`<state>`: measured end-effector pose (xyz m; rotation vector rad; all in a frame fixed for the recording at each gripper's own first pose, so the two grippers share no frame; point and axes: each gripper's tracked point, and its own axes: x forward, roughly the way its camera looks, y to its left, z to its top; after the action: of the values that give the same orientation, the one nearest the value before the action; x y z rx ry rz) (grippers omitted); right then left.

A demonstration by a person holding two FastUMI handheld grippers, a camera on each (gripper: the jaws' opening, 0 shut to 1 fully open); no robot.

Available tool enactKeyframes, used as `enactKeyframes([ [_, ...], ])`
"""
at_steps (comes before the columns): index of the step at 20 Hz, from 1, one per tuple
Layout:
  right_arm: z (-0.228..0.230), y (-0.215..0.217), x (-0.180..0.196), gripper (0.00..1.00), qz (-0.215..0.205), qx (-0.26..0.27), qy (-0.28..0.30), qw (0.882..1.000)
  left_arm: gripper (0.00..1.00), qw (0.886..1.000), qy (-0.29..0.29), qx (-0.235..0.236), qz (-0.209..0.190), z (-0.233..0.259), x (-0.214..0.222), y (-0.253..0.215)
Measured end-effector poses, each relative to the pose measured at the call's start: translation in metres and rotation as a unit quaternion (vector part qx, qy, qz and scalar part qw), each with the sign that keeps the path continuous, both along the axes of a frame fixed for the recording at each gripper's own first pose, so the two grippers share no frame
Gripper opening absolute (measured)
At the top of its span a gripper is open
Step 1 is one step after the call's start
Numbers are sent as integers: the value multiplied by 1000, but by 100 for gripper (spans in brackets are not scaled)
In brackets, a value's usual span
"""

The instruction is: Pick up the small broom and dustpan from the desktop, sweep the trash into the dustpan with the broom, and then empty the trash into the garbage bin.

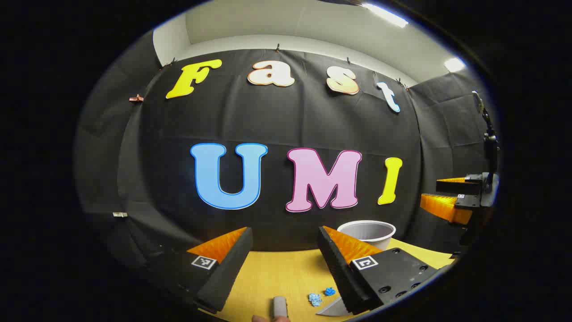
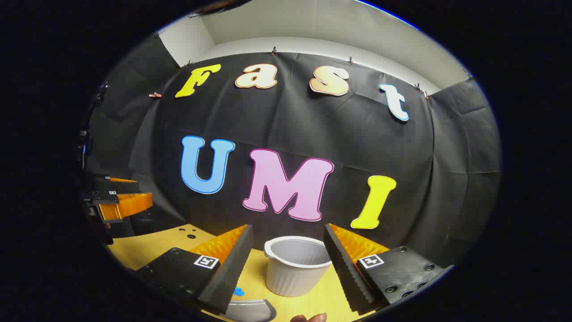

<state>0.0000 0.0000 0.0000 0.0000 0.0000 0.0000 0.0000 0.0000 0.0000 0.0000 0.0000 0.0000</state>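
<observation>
Both hand-held grippers, left (image 1: 281, 264) and right (image 2: 286, 268), spread wide, grasping nothing. Dustpan (image 2: 250, 311), bottom centre: likely light, stiff plastic; best gripped by its handle.

The left tongs (image 1: 283, 261) have two wedge-shaped fingers with a ridged, saw-tooth inner face, and each finger sits on a flat black block with a small square black-and-white marker. The right tongs (image 2: 288, 266) are built the same, and round screw heads show on their right block.
</observation>
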Motion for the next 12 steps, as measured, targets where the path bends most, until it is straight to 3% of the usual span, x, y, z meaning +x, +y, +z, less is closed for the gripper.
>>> enactKeyframes([
  [2, -1, 1, 1, 93, 0, -5, 0, 1000, 94, 1000, 1, 3, 1, -2, -1, 2],
  [3, 0, 3, 0, 97, 1, -8, 1, 1000, 94, 1000, 3, 4, 1, -5, -2, 3],
  [6, -1, 8, -2, 93, 5, -16, 0, 1000, 94, 1000, 4, 5, -1, -5, -4, 3],
  [7, -2, 11, -2, 97, 7, -15, 1, 1000, 94, 1000, 4, 7, -2, -5, -6, 2],
  [12, -2, 16, -4, 97, 15, -18, 1, 1000, 94, 1000, 3, 11, -6, -4, -8, 2],
])
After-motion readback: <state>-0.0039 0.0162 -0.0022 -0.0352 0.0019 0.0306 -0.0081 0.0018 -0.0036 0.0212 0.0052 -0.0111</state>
